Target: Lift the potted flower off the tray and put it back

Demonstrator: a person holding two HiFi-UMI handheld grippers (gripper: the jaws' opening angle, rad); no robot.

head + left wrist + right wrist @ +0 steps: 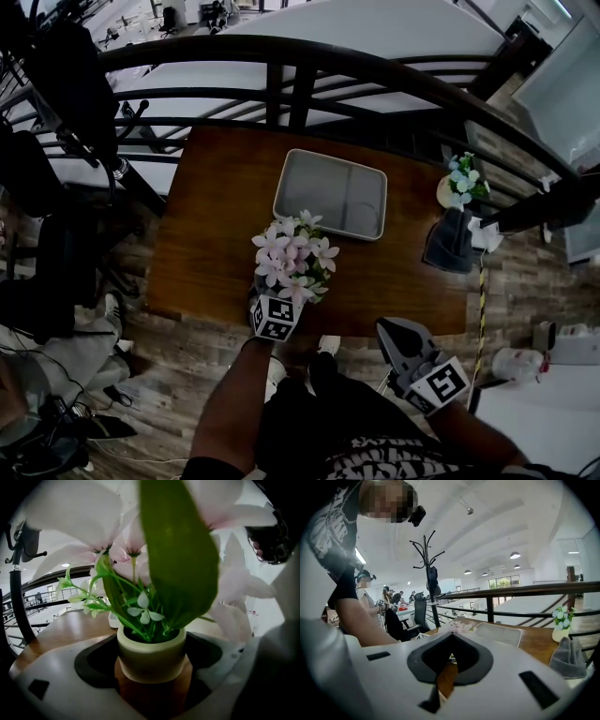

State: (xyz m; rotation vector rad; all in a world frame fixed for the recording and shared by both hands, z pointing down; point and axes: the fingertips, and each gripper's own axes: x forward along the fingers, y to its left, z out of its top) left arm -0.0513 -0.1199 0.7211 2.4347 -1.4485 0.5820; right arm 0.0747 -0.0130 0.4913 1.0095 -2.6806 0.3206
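Potted flower (151, 656), cream pot, pink-white blooms: we are pinching it at the pot's sides between the left gripper's (277, 302) fingers (56, 667), which are standing wide apart around it. It is showing upright and off the tray (330, 194), just in front of the tray's near left corner, by the front edge of the brown tabletop (211, 234). We cannot tell whether its base is touching the wood.

Right gripper (392, 330): we are holding it clear of the tabletop's front edge, its fingers (393, 667) pressed together on nothing.

Tray: grey, shallow, lying mid-tabletop.

Second small flowerpot (459, 183) and grey cloth item (450, 244): resting at the tabletop's right end, well apart from the tray.

Dark railing (300, 66): running behind the tabletop.
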